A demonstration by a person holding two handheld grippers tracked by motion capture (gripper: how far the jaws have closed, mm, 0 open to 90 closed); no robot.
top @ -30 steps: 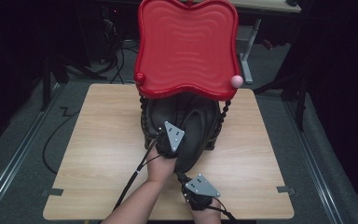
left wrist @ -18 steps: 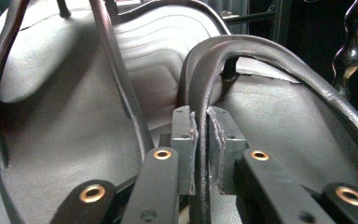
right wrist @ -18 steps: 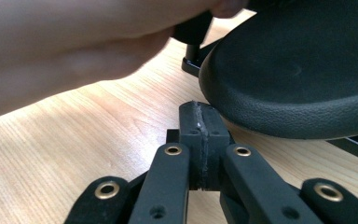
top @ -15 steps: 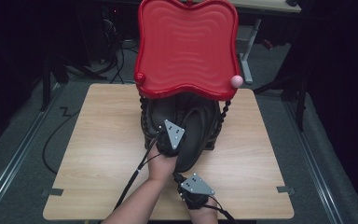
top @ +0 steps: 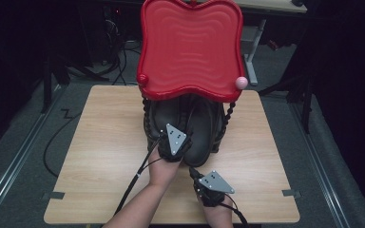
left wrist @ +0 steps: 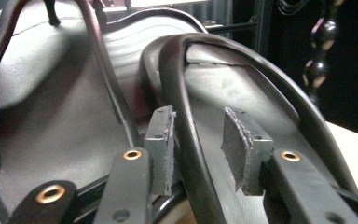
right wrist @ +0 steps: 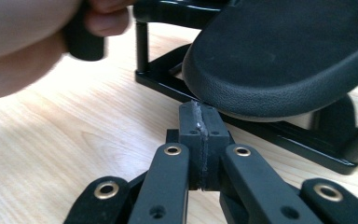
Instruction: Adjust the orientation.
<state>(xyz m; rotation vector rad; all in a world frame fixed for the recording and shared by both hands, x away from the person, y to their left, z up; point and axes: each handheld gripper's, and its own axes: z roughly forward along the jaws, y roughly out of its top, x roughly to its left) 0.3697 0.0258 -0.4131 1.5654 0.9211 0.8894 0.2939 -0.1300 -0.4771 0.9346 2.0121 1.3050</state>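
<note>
Since a second ago the right tool [top: 200, 176] has drawn back toward the near edge of the worktop [top: 95, 156], away from the shoes, while the left tool [top: 170, 142] has stayed put at them.

At the left of centre, the left tool reaches over the near end of a pair of dark shoes [top: 204, 128] that sit on a black rack [right wrist: 270, 133] at the middle of the worktop, under a red tray-like top [top: 190, 47] that stands at the far edge. In the left gripper view its jaws stand apart, astride the curved dark rim [left wrist: 186, 140] of one shoe's opening: one pad [left wrist: 161, 140] lies against the rim, the other [left wrist: 242, 144] is a little off it. The stance looks like a pinch being set up on that rim, probably to lift or shift the shoe.

To the right, nearer the front edge, the right tool rests low over the bare wood with its jaws pressed together on nothing, just short of the rack's base bar and below the rounded toe [right wrist: 289, 60] of a shoe. It seems parked clear so the left can work.

No brand, label or writing can be read anywhere.
</note>
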